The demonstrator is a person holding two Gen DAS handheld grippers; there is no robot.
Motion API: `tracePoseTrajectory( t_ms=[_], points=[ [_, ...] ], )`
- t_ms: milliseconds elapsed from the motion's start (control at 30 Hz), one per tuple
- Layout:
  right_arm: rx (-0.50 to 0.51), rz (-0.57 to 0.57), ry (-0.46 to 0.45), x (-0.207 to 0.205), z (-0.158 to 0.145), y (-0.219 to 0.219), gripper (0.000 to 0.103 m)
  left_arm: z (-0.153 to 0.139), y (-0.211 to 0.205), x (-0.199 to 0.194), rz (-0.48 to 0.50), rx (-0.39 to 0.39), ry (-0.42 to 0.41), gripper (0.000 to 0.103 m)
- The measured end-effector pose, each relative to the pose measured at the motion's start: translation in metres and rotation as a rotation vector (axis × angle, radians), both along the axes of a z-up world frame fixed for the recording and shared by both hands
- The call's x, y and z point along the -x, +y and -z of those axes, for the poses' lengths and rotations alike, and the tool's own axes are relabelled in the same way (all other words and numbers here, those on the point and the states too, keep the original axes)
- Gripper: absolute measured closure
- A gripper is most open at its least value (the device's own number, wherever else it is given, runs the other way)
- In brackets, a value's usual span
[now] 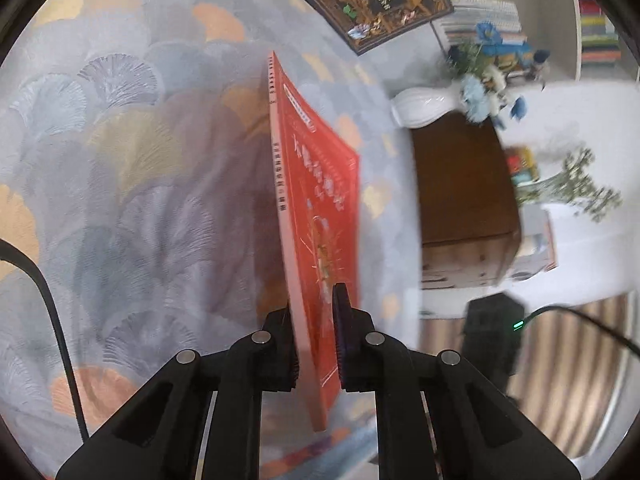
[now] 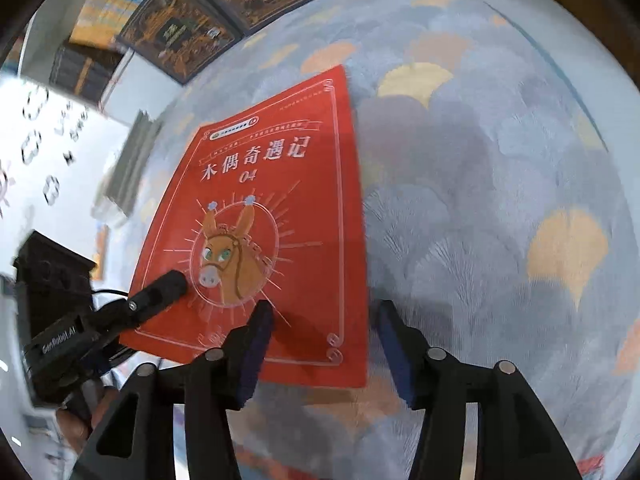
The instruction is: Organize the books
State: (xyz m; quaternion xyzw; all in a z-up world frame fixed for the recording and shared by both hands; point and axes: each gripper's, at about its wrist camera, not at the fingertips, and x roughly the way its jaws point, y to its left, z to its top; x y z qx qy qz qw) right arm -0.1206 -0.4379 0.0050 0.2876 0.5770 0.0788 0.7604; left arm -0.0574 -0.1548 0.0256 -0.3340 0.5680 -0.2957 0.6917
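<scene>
A thin red paperback book (image 1: 316, 216) with a donkey's head drawn on its cover stands on edge, lifted off the tabletop (image 1: 120, 160) draped in a blue-grey cloth patterned with fan-shaped leaves, its lower end pinched between the narrowed jaws of the left gripper (image 1: 316, 344). In the right wrist view the same red book faces the camera with one black finger of the left gripper lying across the cover, while the right gripper (image 2: 324, 344) hovers just below the red book with its blue-padded jaws parted wide and nothing pressed between them; the book's near right corner lies in the gap, untouched. Two dark hardcover books with gold ornament (image 2: 192, 20) lie flat beyond the red book, at the far edge of the cloth, and crowded shelves (image 1: 480, 0) stand farther off behind them. Judging from this, the sorting is only partly done: the red book is not yet set down, and the two dark volumes appear still to await a place.
</scene>
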Motion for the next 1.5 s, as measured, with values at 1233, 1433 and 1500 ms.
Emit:
tracePoseTrajectory(
  t_ms=[1233,1433,1500],
  points=[
    [0.108,-0.152,-0.126,-0.006,-0.036,0.071,0.063,-0.007,0.025,-0.001,0.081,-0.054,0.027,0.093],
    [0.268,-0.241,-0.182,-0.008,-0.054,0.119,0.063,-0.03,0.042,0.0,0.172,-0.157,-0.095,0.093],
    [0.292,-0.261,-0.205,-0.008,-0.061,0.134,0.063,-0.037,0.055,-0.004,0.175,-0.153,-0.117,0.093]
  ],
)
